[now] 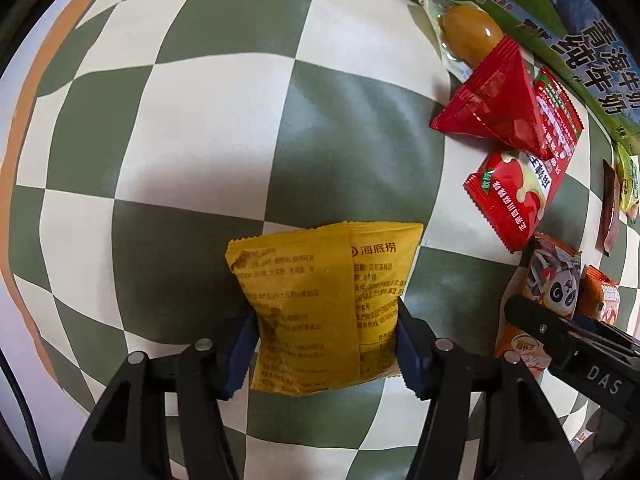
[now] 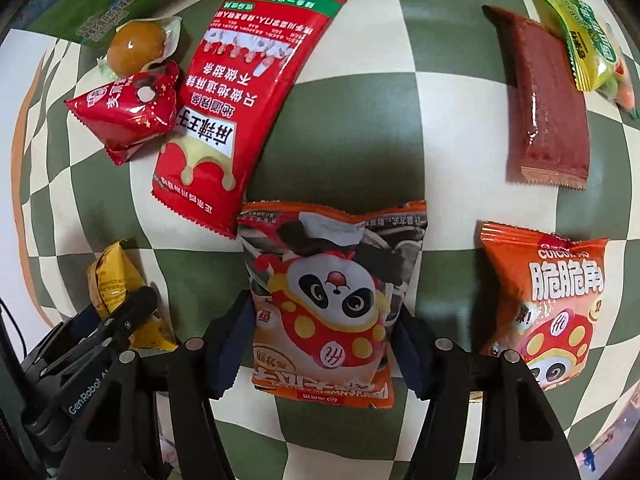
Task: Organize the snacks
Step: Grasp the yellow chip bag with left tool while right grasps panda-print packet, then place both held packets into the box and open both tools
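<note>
My left gripper (image 1: pixel 326 340) is shut on a yellow snack packet (image 1: pixel 320 300), its blue pads pressing both sides, over the green and cream checkered cloth (image 1: pixel 200 120). My right gripper (image 2: pixel 326 344) is shut on an orange panda snack bag (image 2: pixel 332 296). In the right wrist view the left gripper (image 2: pixel 132 316) shows at lower left with the yellow packet (image 2: pixel 108 280). In the left wrist view the right gripper (image 1: pixel 560 332) shows at lower right with the panda bag (image 1: pixel 552 280).
On the cloth lie a long red spicy-strip packet (image 2: pixel 240 100), a small red packet (image 2: pixel 128 108), a wrapped brown egg (image 2: pixel 136 46), a dark red bar (image 2: pixel 548 96), a green-yellow packet (image 2: pixel 588 36) and an orange snack bag (image 2: pixel 556 300). A milk carton (image 1: pixel 592 60) lies along the far edge.
</note>
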{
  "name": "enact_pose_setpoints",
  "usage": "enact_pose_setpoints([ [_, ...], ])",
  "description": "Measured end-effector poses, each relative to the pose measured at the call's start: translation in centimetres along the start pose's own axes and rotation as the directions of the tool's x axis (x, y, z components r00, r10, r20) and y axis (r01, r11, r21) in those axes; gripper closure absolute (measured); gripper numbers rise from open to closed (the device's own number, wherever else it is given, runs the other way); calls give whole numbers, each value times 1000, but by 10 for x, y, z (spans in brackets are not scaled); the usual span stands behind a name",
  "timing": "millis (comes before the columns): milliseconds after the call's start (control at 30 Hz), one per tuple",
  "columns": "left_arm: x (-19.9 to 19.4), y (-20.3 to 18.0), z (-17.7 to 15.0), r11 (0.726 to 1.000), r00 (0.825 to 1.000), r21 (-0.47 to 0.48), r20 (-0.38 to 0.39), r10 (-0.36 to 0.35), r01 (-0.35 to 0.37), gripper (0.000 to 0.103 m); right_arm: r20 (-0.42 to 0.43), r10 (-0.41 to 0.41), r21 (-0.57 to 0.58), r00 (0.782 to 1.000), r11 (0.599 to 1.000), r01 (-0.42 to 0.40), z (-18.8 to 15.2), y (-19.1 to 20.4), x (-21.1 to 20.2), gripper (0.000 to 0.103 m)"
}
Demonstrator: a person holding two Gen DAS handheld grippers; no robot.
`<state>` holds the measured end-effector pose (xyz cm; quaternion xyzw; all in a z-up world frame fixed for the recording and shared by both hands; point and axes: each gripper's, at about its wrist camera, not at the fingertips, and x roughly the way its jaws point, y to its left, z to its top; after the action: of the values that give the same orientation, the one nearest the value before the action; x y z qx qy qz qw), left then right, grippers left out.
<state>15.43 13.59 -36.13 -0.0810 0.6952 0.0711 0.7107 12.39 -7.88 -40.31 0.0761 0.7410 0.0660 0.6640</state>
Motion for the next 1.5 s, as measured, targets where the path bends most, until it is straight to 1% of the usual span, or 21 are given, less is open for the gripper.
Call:
enact_pose_setpoints([
  [33,-5,-2,-1,1000,1000,1,2,-3,3,48,5,-4,-3,1000,1000,4,0,11,7,40],
  [100,-9,-6,-2,1000,1000,5,5,-12,12,50,14,-8,-12,1000,1000,8,-4,14,7,43],
  [200,-14,-13,-4,1000,1000,18,11,-19,19,51,22,2,-20,1000,1000,-2,-7,13,-1,47],
  [300,-17,-18,-4,999,999,32,7,-33,32,52,32,12,-35,999,999,-11,-10,8,-9,48],
  [433,-32,-22,-9,997,998,38,16,-68,68,53,50,58,-43,997,998,-56,-7,5,-23,49],
  [567,-67,-27,-8,989,989,49,46,-141,138,53,82,136,-66,987,989,-131,-13,-6,-63,50],
  [633,-94,-33,-4,983,981,66,78,-177,172,53,112,177,-87,978,982,-167,-14,-10,-93,50],
  [700,-126,-39,5,975,969,88,120,-216,206,53,154,212,-110,965,974,-197,-10,-14,-131,50],
  [767,-156,-47,17,966,956,114,160,-247,231,53,206,245,-133,948,966,-221,-1,-18,-173,50],
  [833,-188,-59,39,955,938,149,198,-285,258,53,255,266,-147,930,961,-235,16,-20,-205,50],
  [867,-197,-61,47,951,933,161,207,-295,265,53,285,279,-161,917,957,-241,28,-23,-226,50],
  [933,-221,-70,71,941,918,185,232,-321,282,53,323,290,-178,901,954,-243,49,-17,-248,50],
  [1000,-238,-81,99,938,913,210,248,-324,276,53,369,282,-194,886,955,-223,77,-16,-269,50],
  [1067,-243,-96,127,940,915,228,257,-310,255,53,396,276,-193,876,957,-214,108,-7,-272,50],
  [1100,-245,-101,141,943,918,232,261,-298,240,53,399,275,-192,875,958,-214,126,-5,-274,50],
  [1200,-237,-117,187,953,937,232,243,-251,195,53,394,265,-185,880,961,-207,168,-1,-269,50],
  [1333,-215,-129,245,966,960,217,210,-184,138,52,349,238,-172,906,967,-187,212,5,-248,50],
  [1467,-180,-131,280,973,978,204,154,-140,107,52,289,210,-148,934,974,-173,239,4,-217,50],
  [1500,-171,-132,288,974,982,200,137,-133,104,52,280,205,-144,938,975,-170,240,4,-209,50],
])
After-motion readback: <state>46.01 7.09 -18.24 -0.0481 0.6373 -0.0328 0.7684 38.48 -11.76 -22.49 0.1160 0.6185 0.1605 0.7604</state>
